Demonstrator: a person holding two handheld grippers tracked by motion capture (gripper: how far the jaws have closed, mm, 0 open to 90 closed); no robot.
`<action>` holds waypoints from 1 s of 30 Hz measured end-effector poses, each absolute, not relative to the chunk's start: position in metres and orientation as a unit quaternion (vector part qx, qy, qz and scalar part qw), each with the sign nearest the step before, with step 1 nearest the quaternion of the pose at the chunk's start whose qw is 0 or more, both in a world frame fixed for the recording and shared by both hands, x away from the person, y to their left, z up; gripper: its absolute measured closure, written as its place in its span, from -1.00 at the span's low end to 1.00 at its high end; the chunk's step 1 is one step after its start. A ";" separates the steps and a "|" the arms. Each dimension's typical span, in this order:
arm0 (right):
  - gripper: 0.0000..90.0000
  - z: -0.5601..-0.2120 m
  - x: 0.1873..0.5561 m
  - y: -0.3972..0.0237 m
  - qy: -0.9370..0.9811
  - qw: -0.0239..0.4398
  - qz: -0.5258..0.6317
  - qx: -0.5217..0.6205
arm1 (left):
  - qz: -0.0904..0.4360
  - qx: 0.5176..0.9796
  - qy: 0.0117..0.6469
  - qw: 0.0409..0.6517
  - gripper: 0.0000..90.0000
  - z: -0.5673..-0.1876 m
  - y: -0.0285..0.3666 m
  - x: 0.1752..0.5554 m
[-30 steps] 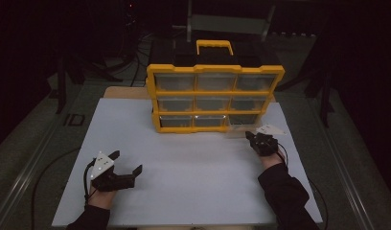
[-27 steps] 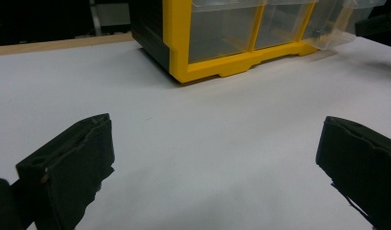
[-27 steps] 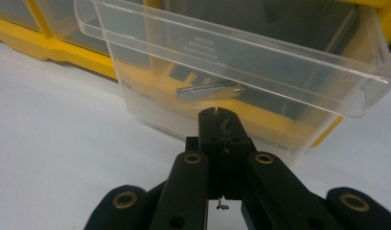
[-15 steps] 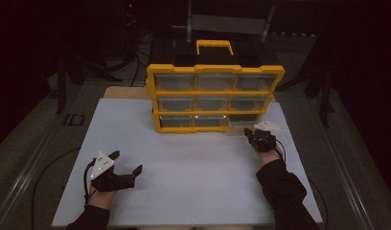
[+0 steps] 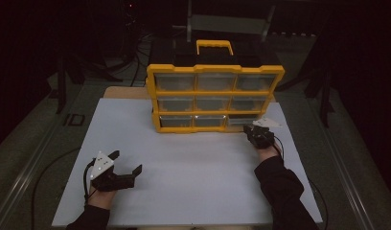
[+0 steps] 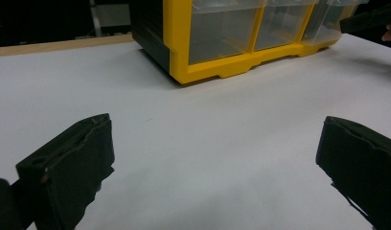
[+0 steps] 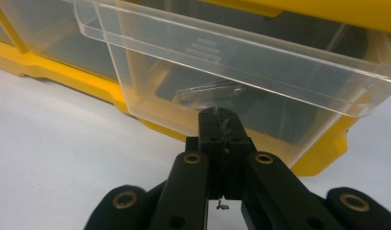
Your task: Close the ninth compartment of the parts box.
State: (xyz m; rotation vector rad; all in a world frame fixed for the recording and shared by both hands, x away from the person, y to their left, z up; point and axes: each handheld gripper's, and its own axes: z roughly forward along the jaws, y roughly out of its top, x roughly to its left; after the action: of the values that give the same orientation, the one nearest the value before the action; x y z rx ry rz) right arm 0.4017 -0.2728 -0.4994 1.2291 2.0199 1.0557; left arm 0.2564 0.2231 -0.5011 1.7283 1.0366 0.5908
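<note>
Two tools are shown on a white desk [image 5: 193, 187] in front of a yellow organizer [image 5: 215, 98] holding nine clear drawers. The right tool [image 5: 258, 133] is held at the bottom-right drawer [image 7: 241, 76], which stands partly pulled out of its bay; its jaws are pressed together at the drawer's front wall, apparently pinched on a tab there, though the grip itself cannot be told for certain. A small dark metal part [image 7: 210, 91] is seen lying inside the drawer. The left tool [image 5: 116, 173] is rested low on the desk near the person's edge, well apart from the organizer, its jaws spread wide and nothing held. Risk is judged as follows: the pinch on smooth plastic may slip if the pull is angled, and, since the organizer is braced by nothing, the whole case may be dragged forward or the drawer drawn clear and spilled.
</note>
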 end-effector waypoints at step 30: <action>1.00 -0.496 0.431 -0.262 0.753 0.271 0.364 0.476 | 0.242 0.715 0.425 0.499 -1.00 -0.500 0.222 0.257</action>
State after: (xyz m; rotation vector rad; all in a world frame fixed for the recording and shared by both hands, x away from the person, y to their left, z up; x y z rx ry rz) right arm 0.4307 -0.2617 -0.4956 1.2822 2.0294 0.9811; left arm 0.2567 0.2219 -0.5005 1.7310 1.0289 0.5859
